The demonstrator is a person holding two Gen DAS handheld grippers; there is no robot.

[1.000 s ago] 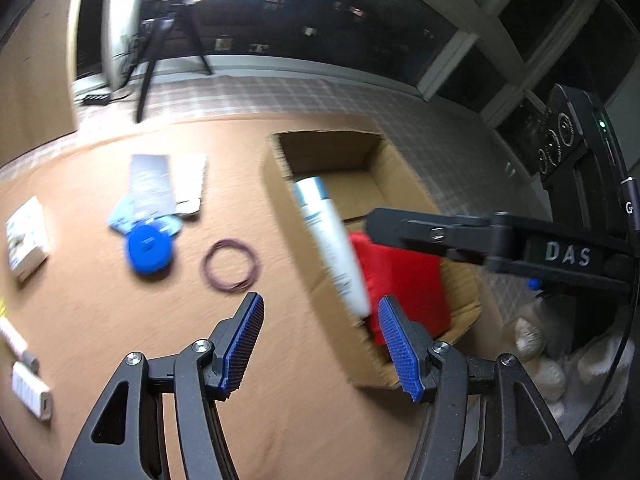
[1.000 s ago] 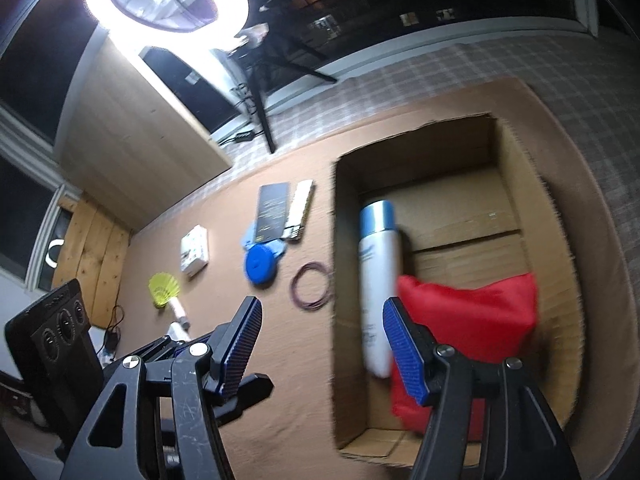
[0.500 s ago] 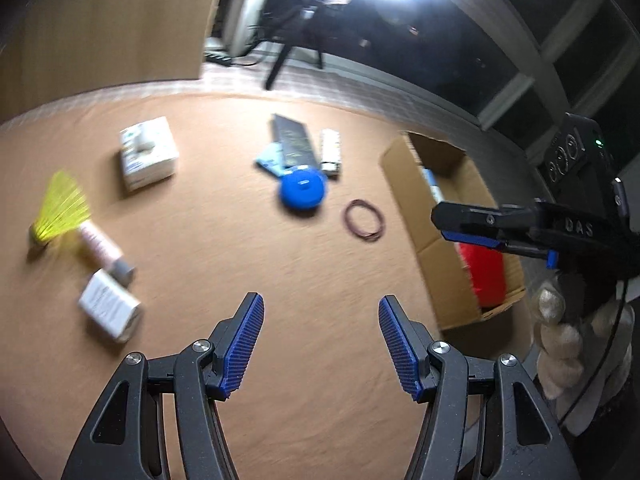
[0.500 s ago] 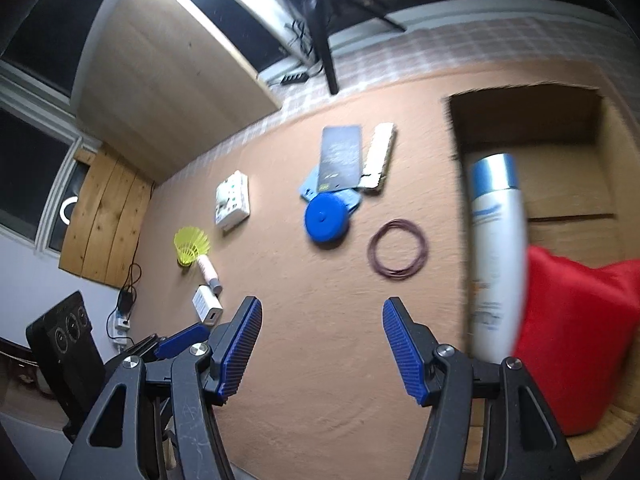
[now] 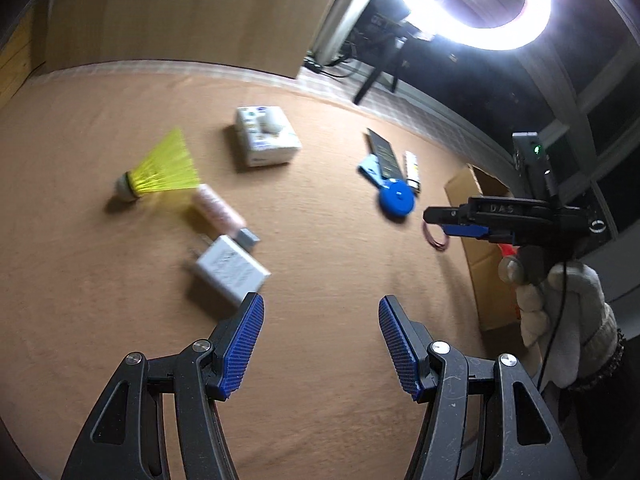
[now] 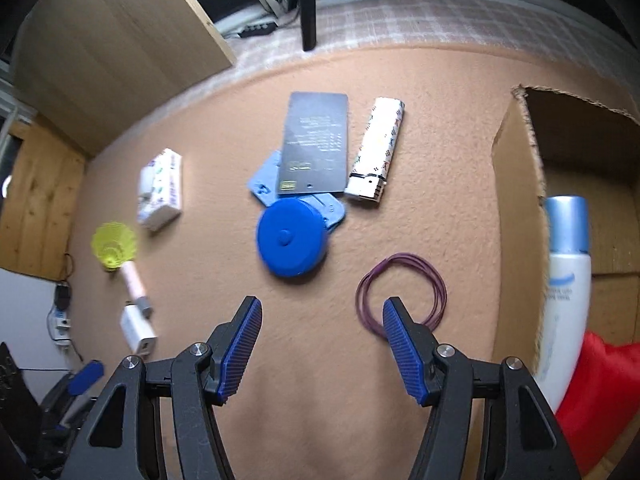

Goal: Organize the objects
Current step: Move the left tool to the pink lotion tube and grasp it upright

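- The cardboard box (image 6: pixel 516 200) stands open on the tan mat (image 6: pixel 440 80), holding a white-and-blue bottle (image 6: pixel 566 280) and a red pouch (image 6: pixel 600 384).
- Just beside the box lies a purple band loop (image 6: pixel 401 294); beyond it, a blue disc (image 6: pixel 292 236), dark card (image 6: pixel 316 144) and lighter (image 6: pixel 376 152).
- Well apart from the box: a yellow shuttlecock (image 5: pixel 160 168), white charger (image 5: pixel 230 270) and small white box (image 5: pixel 266 136).
- The right gripper (image 6: pixel 322 348) is spread and empty, one finger over the loop.
- The left gripper (image 5: pixel 320 344) is spread and empty near the charger.
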